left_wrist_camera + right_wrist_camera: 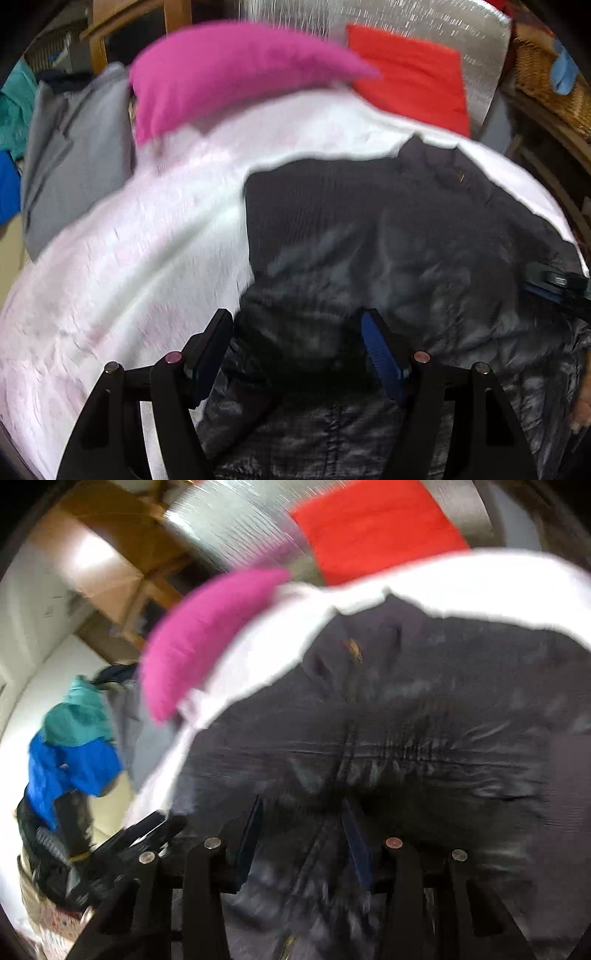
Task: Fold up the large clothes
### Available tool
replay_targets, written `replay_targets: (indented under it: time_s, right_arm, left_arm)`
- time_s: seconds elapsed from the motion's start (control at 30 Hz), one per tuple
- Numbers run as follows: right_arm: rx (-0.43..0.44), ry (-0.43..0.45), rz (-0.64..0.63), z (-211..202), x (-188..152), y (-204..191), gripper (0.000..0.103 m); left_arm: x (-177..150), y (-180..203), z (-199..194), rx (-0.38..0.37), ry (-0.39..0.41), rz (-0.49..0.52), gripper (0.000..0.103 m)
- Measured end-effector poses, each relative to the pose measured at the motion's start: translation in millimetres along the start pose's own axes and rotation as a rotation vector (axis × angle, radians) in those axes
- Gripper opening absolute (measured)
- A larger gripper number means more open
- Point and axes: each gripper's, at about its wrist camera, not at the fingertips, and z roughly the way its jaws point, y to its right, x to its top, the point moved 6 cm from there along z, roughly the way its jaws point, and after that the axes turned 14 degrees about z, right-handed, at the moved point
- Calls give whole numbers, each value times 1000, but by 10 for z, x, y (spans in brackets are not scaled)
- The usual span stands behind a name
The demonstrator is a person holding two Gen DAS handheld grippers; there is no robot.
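A large dark shiny jacket [388, 236] lies spread on a white fuzzy blanket [140, 236]; it also shows in the right wrist view [406, 709], with its zip running down the middle. My left gripper [297, 325] is open just above the jacket's near left part. My right gripper [303, 812] is open over the jacket's lower middle, with nothing between its fingers. The right gripper also shows at the right edge of the left wrist view [561, 284]. The left gripper shows at lower left in the right wrist view [147, 834]. Both views are motion-blurred.
A pink pillow [229, 70] and a red pillow [410, 74] lie at the head of the blanket. A grey garment [74, 158] lies to the left. Teal and blue clothes [74, 746] are piled beyond it. A wicker basket [546, 81] stands on the right.
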Motion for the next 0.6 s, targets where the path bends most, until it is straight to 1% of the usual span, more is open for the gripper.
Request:
replay_targets:
  time_s: [0.07, 0.13, 0.2, 0.3, 0.33, 0.4, 0.43, 0.47, 0.5, 0.53, 0.57, 0.6]
  right_arm:
    - [17, 26, 4, 9, 27, -9, 49]
    - [14, 19, 0, -73, -2, -24, 49]
    - [30, 29, 1, -248, -54, 3, 49]
    - [45, 79, 23, -596, -88, 122, 49]
    - [42, 98, 26, -712, -109, 174, 53]
    - [-15, 122, 19, -855, -151, 327, 61]
    - [-43, 107, 25, -868, -158, 398, 61]
    - [-49, 63, 44, -817, -198, 477, 61]
    - [-47, 39, 54, -788, -224, 504, 61]
    - [-61, 40, 45, -790, -252, 481, 61]
    - [-92, 48, 27, -797, -261, 419, 61]
    - [-107, 48, 14, -794, -265, 353, 62]
  left_arm:
    - [-11, 14, 27, 11, -4, 7, 75]
    - [-1, 25, -23, 8, 1, 5, 75]
    - [10, 14, -95, -2, 21, -10, 75]
    - [10, -26, -247, 12, 54, -28, 75]
    - [7, -63, -301, 21, 68, -34, 75]
    - [-16, -127, -324, 38, 68, -34, 75]
    - [-56, -133, -319, 51, 53, -22, 75]
    - [-93, -139, -268, 64, 19, 1, 75]
    - [-139, -128, -183, 65, -21, 22, 75]
    - [-193, -132, -138, 56, -48, 31, 75]
    - [-258, -142, -102, 28, -65, 21, 75]
    - [-284, -169, -117, 10, -65, 6, 75]
